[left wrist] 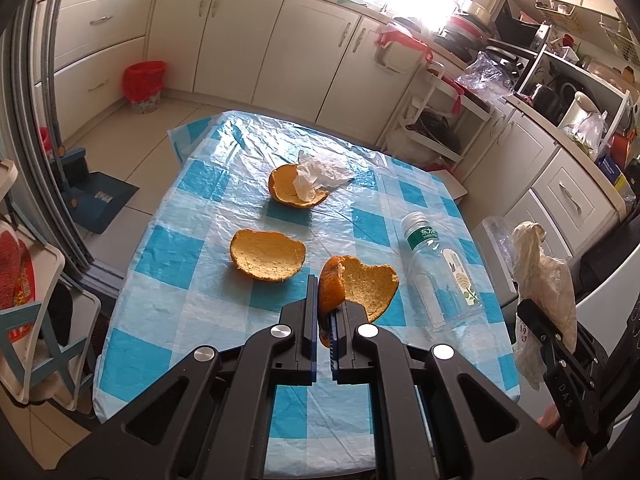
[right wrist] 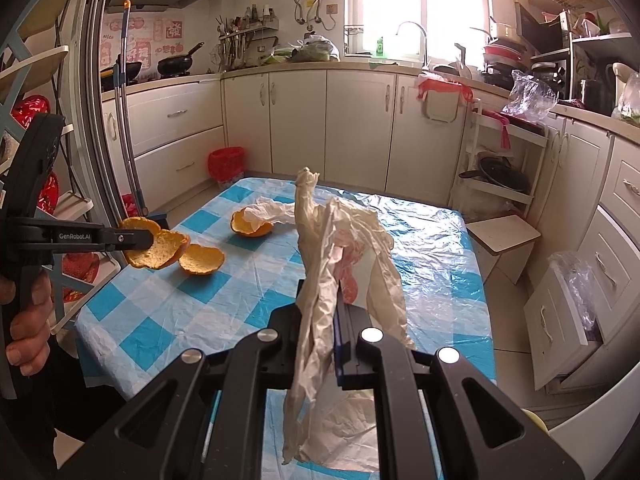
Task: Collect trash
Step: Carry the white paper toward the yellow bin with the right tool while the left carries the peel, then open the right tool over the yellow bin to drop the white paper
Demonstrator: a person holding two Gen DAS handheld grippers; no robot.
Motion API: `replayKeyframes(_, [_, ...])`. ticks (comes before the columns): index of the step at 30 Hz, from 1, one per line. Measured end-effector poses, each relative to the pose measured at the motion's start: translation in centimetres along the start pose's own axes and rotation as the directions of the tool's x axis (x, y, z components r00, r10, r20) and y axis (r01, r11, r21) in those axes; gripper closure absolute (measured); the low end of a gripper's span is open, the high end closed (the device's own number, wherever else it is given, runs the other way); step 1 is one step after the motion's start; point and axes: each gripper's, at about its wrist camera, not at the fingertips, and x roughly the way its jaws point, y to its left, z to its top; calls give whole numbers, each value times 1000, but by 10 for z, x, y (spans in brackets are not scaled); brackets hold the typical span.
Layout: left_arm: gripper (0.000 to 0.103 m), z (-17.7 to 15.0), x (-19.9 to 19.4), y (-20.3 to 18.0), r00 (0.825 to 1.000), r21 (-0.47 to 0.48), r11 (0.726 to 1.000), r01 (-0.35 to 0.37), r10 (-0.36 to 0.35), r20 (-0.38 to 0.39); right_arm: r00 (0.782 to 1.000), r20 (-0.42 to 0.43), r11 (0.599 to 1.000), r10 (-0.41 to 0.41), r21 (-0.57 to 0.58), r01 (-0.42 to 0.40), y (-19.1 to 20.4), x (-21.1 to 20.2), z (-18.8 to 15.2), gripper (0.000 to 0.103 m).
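Trash is split between the tongs and the tabletop point(left wrist: 200, 184): the left tongs point(left wrist: 325, 312) pinch an orange peel point(left wrist: 360, 284) lifted just above the checked cloth, and the right tongs point(right wrist: 320, 304) are clamped on a crumpled pale plastic bag point(right wrist: 340, 240). The bag hangs to the right of the peel, near it, its mouth not visibly open. Two more cupped peel halves point(left wrist: 267, 255), a white tissue point(left wrist: 320, 172) and a clear bottle point(left wrist: 436, 268), lying pointing away, remain on the cloth.
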Motion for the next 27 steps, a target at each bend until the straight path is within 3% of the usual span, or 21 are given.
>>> replayKeyframes(13, [99,-4,12,-30,998,32,998,54,-53,-25,998,7,997,-69,44,69,-30,-12,-6,91])
replayKeyframes(21, [99,-11,18,-72,992,103,987,124,-119,-52,986,-42,965,-163,199,168,-96,-24,-28,91])
replayKeyframes(27, [99,-23,29,-114,982,154,972,177,-164,-93,970,-113,911,-215,335,241,-151,-32,-54,90])
